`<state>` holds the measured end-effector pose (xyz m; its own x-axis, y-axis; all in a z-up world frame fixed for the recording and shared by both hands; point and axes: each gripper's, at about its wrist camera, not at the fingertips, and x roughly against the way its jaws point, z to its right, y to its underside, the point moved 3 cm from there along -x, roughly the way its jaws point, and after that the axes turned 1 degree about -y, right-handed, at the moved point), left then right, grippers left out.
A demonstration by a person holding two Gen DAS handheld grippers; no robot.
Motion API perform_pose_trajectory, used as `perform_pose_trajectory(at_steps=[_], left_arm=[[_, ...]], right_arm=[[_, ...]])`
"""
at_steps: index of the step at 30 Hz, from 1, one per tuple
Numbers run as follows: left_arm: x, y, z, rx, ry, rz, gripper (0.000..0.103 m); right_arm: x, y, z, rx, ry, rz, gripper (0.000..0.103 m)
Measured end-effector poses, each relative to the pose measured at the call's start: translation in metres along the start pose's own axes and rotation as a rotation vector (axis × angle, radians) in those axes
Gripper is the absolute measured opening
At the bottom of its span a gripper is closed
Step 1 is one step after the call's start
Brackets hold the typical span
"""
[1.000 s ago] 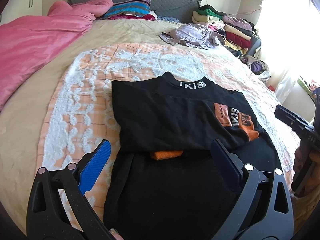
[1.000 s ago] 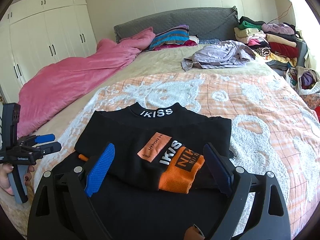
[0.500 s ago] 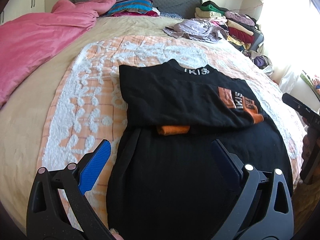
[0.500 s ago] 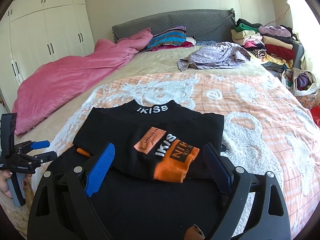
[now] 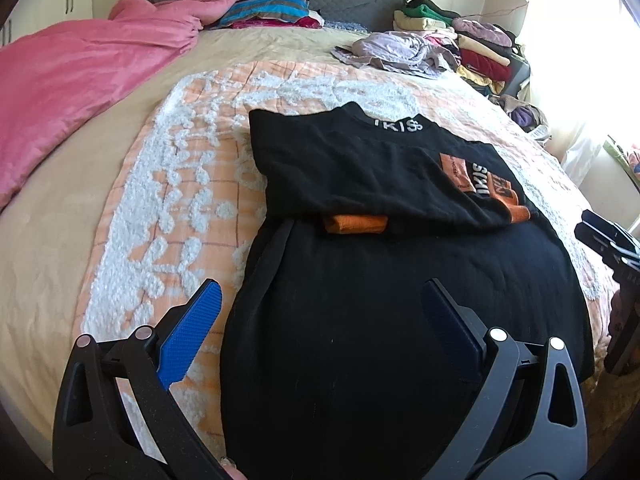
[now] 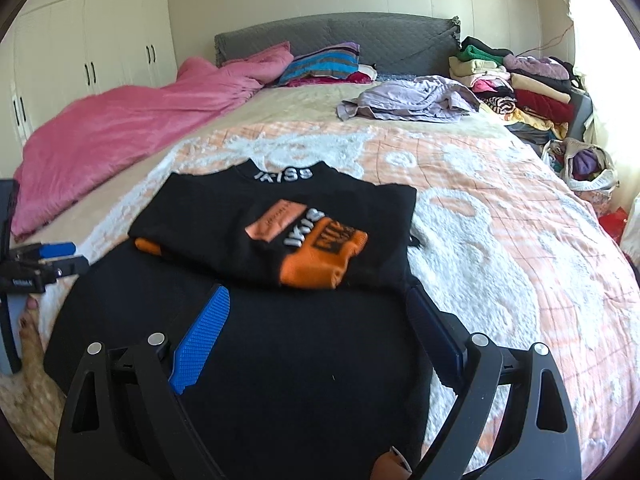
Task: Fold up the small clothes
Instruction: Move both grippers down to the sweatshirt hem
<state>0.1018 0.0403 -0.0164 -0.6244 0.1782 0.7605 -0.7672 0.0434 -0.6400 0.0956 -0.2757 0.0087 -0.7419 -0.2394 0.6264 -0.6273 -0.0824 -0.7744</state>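
Left gripper: held low over the near, unfolded part of the black sweater; jaws spread wide and released, nothing between them; one blue pad is seen over the blanket beside the sweater's left edge, the other over the black cloth.
Right gripper: held over the sweater's near half; jaws spread wide and released, grasping nothing; the cloth is spanned by them without being pinched.
Sweater: laid flat on the peach-and-white blanket on the bed; both sleeves are folded across the chest, their orange cuffs seen at the lower edge of the folded part; the collar, lettered in white, is turned away from the grippers, toward the headboard.
Hand: seen at the left edge of the right wrist view, wrapped around the left gripper's handle, beside the sweater's left edge.
Bag: placed beyond the sweater's right side, off the bed; clothes are seen stuffed inside it.
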Motion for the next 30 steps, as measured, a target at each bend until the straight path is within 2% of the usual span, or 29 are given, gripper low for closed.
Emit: perform_pose_trajectory(at_steps=[5,14,18,19,20,30], left_arm=[[0.004,0.008,0.001,-0.008,0.0,-0.003,0.093],[0.006,0.026,-0.008,-0.006,-0.024,-0.022,0.093],[0.006,0.035,-0.013,0.007,-0.027,-0.036,0.093],[0.006,0.037,-0.015,0.01,-0.029,-0.039,0.093],[0.007,0.039,-0.016,0.012,-0.032,-0.041,0.093],[0.018,0.064,-0.034,0.06,-0.035,-0.053,0.093]], right_arm=[[0.003,0.016,0.006,-0.017,0.019,-0.029,0.089],[0.006,0.053,0.005,-0.017,0.057,-0.145,0.089],[0.015,0.061,0.001,-0.017,0.06,-0.156,0.09],[0.017,0.062,0.001,-0.019,0.061,-0.159,0.096],[0.019,0.064,0.0,-0.021,0.063,-0.159,0.097],[0.032,0.081,0.0,-0.061,0.037,-0.204,0.097]])
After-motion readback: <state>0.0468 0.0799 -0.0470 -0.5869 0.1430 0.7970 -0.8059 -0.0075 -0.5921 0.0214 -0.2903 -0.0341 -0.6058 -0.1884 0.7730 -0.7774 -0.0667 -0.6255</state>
